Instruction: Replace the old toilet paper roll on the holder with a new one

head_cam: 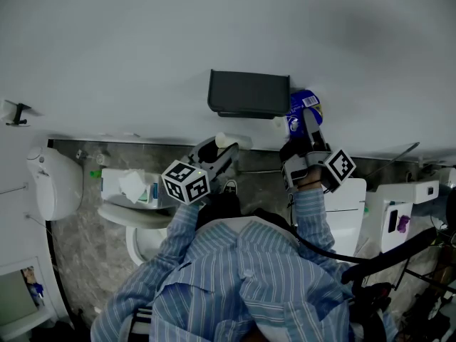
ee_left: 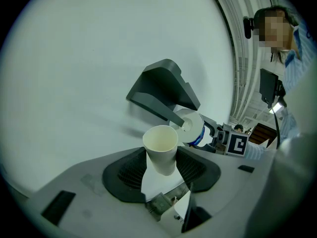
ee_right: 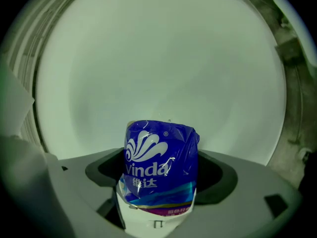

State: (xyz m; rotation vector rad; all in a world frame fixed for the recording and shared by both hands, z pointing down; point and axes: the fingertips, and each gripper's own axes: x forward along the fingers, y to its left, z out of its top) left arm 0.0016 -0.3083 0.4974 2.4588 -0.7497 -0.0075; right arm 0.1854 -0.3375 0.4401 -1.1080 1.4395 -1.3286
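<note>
Plain white wall (head_cam: 142,34) carries a dark grey plastic holder (head_cam: 249,93) with a sloping cover. "Vinda" stands in white letters, with Chinese characters beneath, on the glossy blue wrapper of the new roll (ee_right: 159,165). The right gripper (head_cam: 305,123) clamps this roll between its jaws, close by the holder's right end. The left gripper (head_cam: 222,154) grips a bare cream cardboard tube (ee_left: 161,148), open end showing, with the holder ahead of and above its jaws.

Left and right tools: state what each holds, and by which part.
Left tool grips the empty white tube by its lower end. Right tool grips the blue-wrapped toilet roll across its lower sides.
</note>
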